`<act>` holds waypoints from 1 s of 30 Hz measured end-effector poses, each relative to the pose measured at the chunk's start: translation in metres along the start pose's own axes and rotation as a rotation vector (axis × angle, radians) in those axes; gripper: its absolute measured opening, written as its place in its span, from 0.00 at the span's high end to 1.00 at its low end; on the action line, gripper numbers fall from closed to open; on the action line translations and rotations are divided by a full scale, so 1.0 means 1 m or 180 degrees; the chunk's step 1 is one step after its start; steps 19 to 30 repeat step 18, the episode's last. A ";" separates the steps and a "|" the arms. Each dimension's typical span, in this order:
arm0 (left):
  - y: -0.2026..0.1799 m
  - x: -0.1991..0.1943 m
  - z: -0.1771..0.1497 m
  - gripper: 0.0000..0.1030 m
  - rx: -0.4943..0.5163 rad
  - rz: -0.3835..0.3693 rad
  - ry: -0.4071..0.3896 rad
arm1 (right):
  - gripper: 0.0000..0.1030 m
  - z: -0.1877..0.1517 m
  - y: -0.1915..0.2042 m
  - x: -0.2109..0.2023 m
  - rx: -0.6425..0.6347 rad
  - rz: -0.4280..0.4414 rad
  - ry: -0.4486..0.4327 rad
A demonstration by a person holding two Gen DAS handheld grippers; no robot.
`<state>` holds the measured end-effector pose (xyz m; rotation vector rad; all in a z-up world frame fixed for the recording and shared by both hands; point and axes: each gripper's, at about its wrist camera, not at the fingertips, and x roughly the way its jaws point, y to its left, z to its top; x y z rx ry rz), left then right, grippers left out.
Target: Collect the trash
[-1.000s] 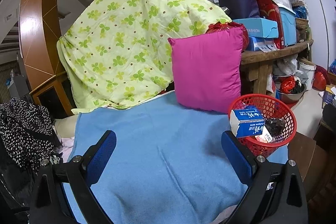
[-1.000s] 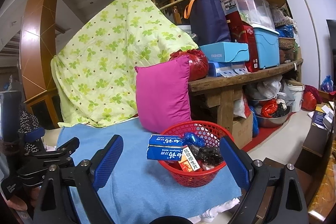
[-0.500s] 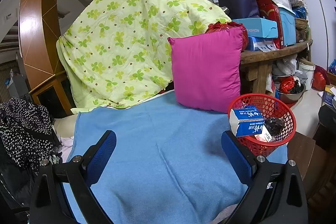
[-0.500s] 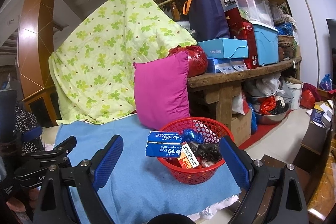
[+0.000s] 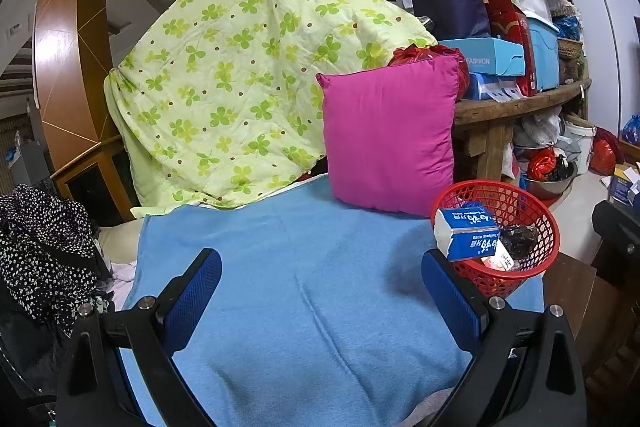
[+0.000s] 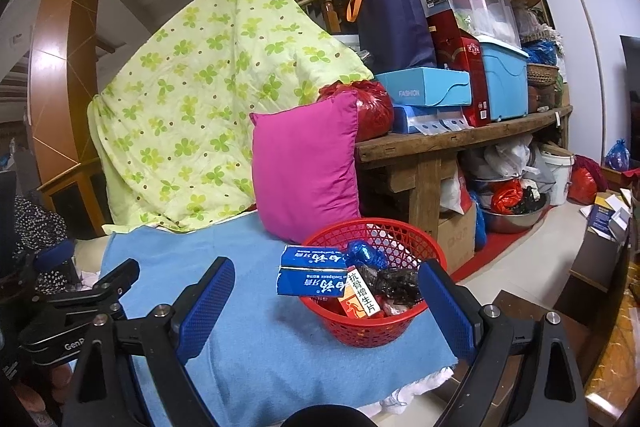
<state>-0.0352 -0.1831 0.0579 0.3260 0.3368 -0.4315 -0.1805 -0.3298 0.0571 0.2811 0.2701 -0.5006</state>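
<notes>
A red mesh basket stands on the blue blanket near its right edge. It holds two blue toothpaste boxes, an orange-and-white box, a blue foil wrapper and a black crumpled bag. My right gripper is open, its blue pads wide apart just short of the basket, gripping nothing. My left gripper is open too, over bare blanket. From it the basket sits at the right, with a toothpaste box sticking out.
A magenta pillow leans behind the basket, against a green clover quilt. A wooden bench piled with boxes and bags stands right. Spotted dark cloth lies left. My left gripper shows at the right view's left edge.
</notes>
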 end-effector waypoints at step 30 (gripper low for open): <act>0.030 0.020 -0.008 0.03 -0.0190 -0.0215 0.0014 | 0.08 -0.002 0.024 0.019 -0.0081 -0.0178 0.0081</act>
